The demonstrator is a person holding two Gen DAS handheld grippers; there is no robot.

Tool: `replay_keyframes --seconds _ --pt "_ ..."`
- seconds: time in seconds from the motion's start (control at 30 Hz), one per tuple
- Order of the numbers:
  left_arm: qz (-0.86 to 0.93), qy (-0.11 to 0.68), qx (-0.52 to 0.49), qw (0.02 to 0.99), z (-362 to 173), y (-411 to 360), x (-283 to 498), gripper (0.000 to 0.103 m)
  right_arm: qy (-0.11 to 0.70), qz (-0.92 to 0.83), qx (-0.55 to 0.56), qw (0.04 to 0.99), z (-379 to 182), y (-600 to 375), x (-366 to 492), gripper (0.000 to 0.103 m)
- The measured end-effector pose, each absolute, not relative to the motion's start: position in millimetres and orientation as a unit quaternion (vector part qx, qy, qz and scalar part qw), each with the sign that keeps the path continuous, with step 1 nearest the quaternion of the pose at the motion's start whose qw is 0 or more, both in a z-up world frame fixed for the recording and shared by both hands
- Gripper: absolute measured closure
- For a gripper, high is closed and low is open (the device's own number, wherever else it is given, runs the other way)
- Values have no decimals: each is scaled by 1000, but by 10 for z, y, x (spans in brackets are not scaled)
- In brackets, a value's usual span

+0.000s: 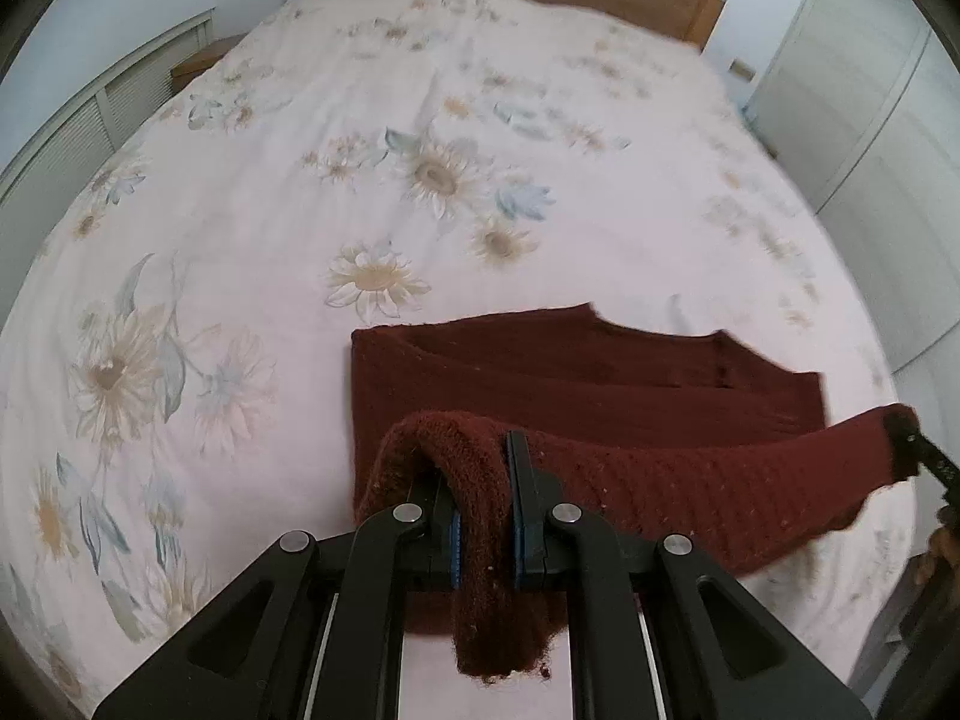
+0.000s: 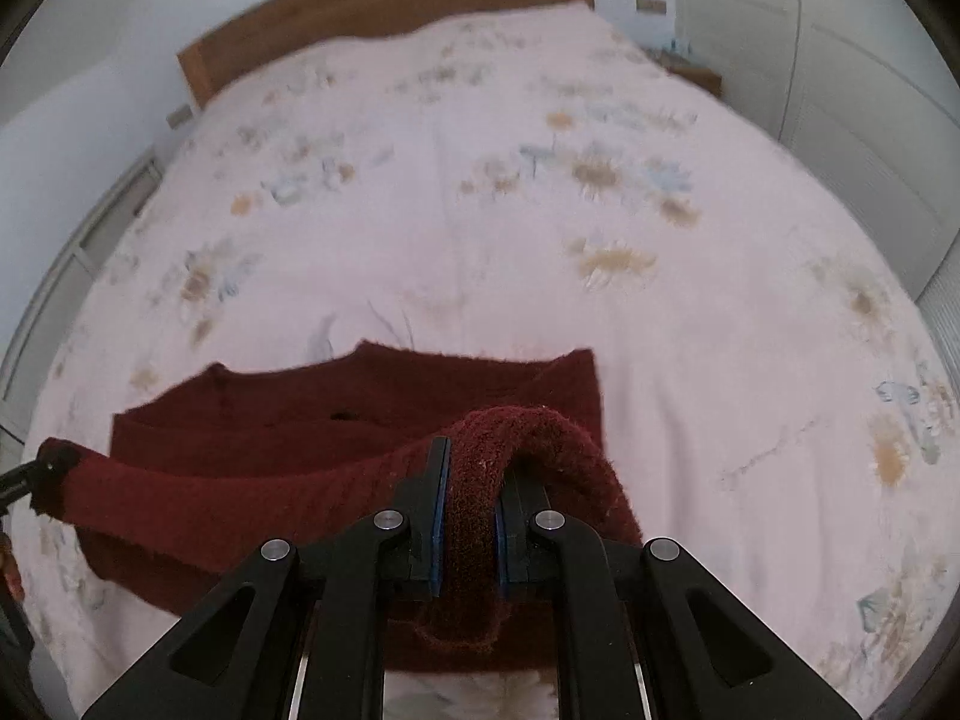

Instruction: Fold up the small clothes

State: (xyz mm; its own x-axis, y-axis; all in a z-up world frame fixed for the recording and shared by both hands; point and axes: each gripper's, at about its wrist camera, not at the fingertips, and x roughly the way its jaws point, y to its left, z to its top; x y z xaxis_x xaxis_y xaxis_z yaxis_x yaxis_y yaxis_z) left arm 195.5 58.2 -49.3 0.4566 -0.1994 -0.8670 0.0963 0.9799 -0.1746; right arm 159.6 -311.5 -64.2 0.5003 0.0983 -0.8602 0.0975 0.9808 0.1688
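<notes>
Your left gripper (image 1: pixel 485 480) was clamped on the near hem of the dark red knitted sweater (image 1: pixel 576 378), the wool bunched between its blue-edged fingers (image 1: pixel 521 504) and hanging down in a tuft below them. Your right gripper (image 2: pixel 469 486) gripped the same hem at its other end, jaws pressed tight on a thick fold of knit that looped over the right-hand finger. Between your two tools the lifted edge ran as a raised band: from the left gripper it stretched off to the right, where the tip of your other tool (image 1: pixel 924 450) showed at the frame's edge; from the right gripper it stretched off to the left in the same way.

Ahead of both grippers, the rest of the sweater lay flat on the bedspread (image 1: pixel 420 90), a pale pink cover printed with daisies. Its far edge showed a shallow neckline dip. Beyond the sweater the bed ran away from your tools to a wooden headboard (image 2: pixel 384 6). White wardrobe doors (image 2: pixel 840 90) stood off to the right of the right gripper. The right wrist view was somewhat blurred.
</notes>
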Motion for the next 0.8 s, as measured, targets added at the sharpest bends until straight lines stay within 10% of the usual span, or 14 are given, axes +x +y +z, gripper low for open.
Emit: replay_keyframes --seconds 0.13,0.37,0.6,0.8 --pt "-55 546 -25 836 -914 485 2176 92 519 -4 84 851 -884 -3044 1742 88" --pt "-25 563 13 826 -1225 432 2240 81 516 -9 83 853 -923 -3055 1748 52" --pt "-24 548 4 836 -1038 422 2171 23 479 -9 71 875 -688 -3010 1658 24" --pt "-57 522 -2 851 -738 295 2047 16 452 19 43 891 -504 -2742 1513 6"
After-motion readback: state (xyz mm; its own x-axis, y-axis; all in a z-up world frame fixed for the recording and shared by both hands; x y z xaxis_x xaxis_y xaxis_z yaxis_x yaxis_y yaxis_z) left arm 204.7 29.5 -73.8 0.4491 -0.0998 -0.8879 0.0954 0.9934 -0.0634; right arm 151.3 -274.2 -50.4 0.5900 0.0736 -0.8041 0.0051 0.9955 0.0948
